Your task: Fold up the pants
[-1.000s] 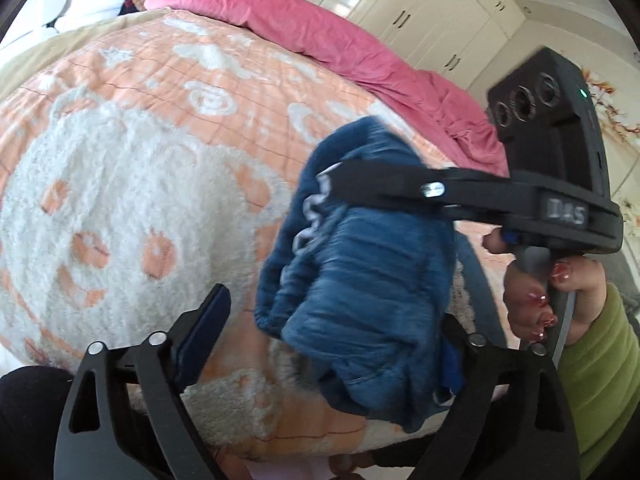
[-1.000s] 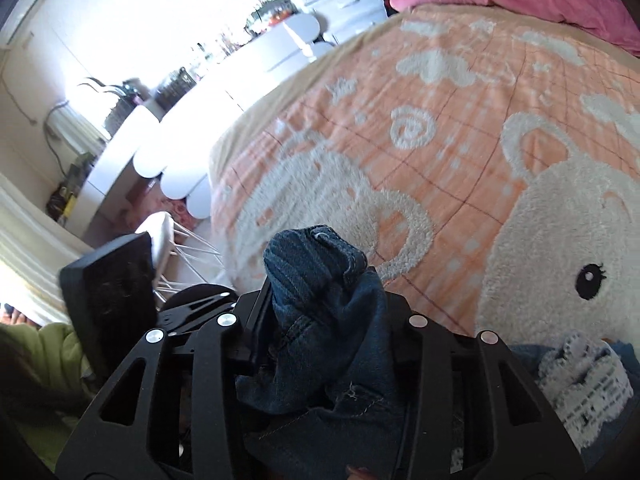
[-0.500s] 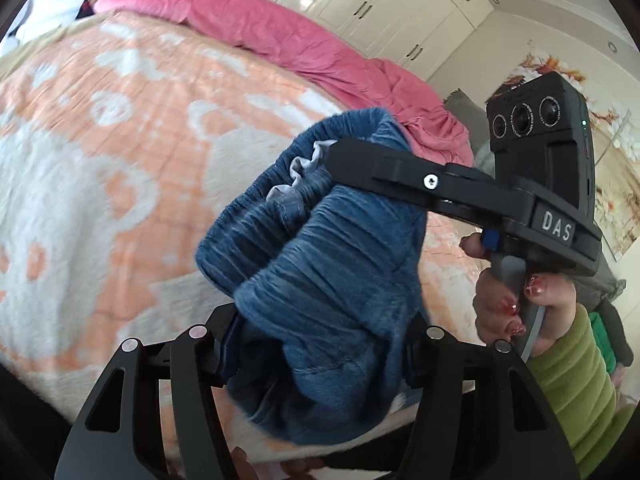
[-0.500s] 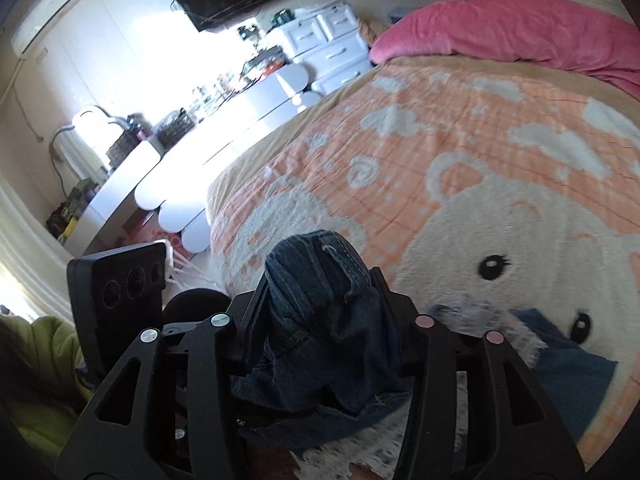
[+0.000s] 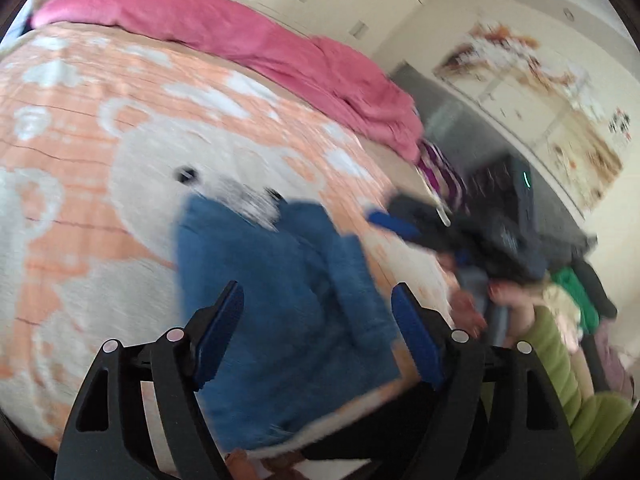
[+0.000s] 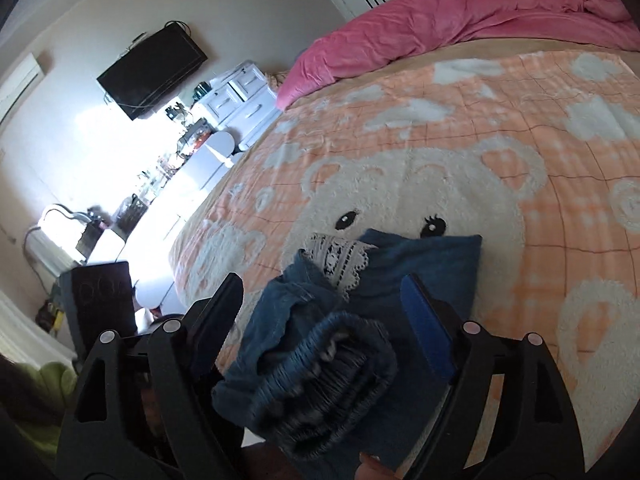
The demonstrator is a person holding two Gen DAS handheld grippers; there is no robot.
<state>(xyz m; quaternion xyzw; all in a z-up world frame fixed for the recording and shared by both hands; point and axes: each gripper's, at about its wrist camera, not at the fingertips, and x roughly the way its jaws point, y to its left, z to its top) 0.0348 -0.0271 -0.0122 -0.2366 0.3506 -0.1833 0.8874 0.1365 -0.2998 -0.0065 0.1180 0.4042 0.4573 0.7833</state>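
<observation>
The blue denim pants (image 5: 280,296) lie bunched in a folded heap on the orange bear blanket (image 5: 100,128) near the bed's front edge. In the right wrist view the pants (image 6: 420,272) show a white lace trim (image 6: 336,258) and a gathered waistband toward me. My left gripper (image 5: 318,306) is open just above the heap, holding nothing. My right gripper (image 6: 322,296) is open with its blue pads on either side of the waistband, not clamping it. The left wrist view is blurred; the right gripper's black body (image 5: 508,232) shows at its right.
A pink duvet (image 6: 460,20) lies along the far side of the bed. White wardrobes (image 5: 360,4) stand behind. A wall TV (image 6: 150,72) and a cluttered white desk (image 6: 188,152) are left of the bed. The person's green sleeve (image 5: 560,376) is at right.
Both grippers were shut on the bunched pants and held them up. Now both have opened and the pants lie on the blanket. The left gripper is moving fast.
</observation>
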